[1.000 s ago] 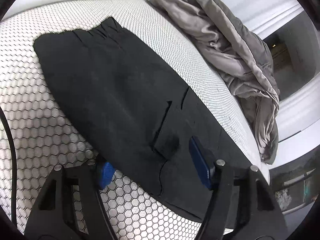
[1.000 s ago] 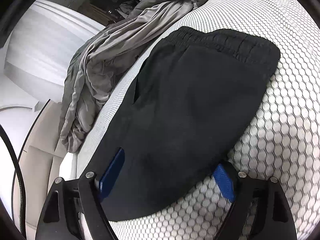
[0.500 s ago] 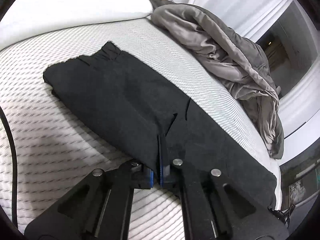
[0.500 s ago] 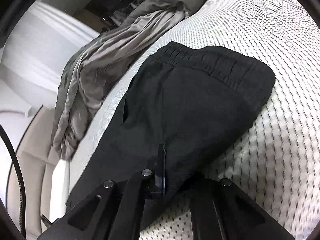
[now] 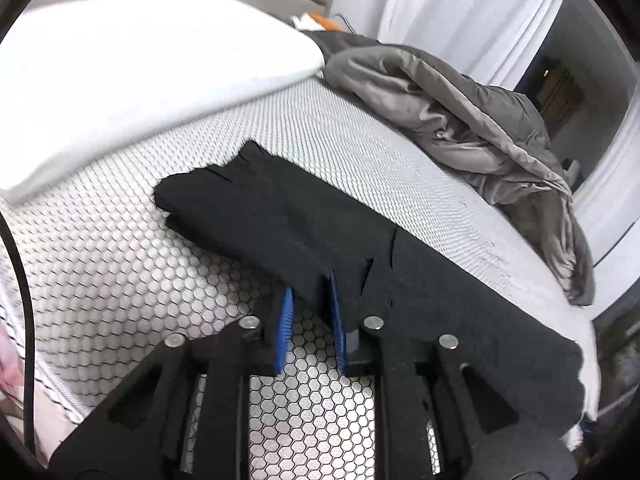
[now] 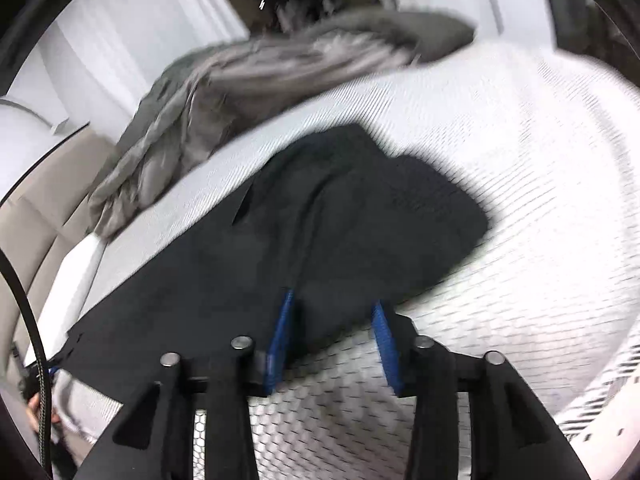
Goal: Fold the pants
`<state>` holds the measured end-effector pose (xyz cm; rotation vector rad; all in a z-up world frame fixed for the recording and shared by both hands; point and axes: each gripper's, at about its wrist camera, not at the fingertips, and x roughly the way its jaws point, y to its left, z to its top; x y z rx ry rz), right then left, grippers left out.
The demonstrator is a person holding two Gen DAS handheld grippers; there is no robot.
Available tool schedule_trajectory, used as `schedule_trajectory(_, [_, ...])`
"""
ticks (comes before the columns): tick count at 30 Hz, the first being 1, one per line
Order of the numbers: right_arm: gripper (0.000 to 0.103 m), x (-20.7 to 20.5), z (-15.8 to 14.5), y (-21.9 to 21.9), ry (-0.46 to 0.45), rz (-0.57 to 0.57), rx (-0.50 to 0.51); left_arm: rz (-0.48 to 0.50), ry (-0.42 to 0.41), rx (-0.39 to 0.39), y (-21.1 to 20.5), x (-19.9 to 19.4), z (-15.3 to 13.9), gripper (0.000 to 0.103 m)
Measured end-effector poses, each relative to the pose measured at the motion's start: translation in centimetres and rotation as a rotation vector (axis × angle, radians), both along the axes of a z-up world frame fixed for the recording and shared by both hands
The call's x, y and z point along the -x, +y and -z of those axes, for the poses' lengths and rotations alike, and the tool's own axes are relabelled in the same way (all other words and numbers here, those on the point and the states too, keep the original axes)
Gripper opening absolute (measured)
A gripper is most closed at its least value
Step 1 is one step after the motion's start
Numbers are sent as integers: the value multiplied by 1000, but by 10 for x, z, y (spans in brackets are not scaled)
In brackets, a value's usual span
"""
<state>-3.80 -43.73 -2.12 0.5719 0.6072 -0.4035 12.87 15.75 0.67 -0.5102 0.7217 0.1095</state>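
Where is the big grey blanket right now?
The grey blanket is bunched up along the far edge of the bed, beyond the black pants. It shows upper right in the left wrist view and upper left in the right wrist view.

Bright, even, diffuse light; no glare, only soft shadows under the black pants (image 5: 304, 232); left wrist view fairly sharp w/ slight smear; right wrist view heavy motion blur, esp. grey blanket (image 6: 256, 68); strong fisheye bending, dark vignette at corners.

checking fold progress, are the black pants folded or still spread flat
Folded, at least once: the black pants lie as a long, narrow, doubled strip on the honeycomb mattress, with stacked layers showing at the near edge.
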Motion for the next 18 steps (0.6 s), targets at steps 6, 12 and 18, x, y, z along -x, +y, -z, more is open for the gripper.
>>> schedule_trajectory(6, [44,26,-36,8,-97,13,93,91,-70,-59,-47,5,-30,26])
schedule_trajectory(12, [50,-36,-24,50,-42,-178,80,306,-139,-84,-130,4,-49,64])
schedule_trajectory(18, [78,-101,-4,102,21,-370,103,563,-137,-115,-225,4,-35,93])
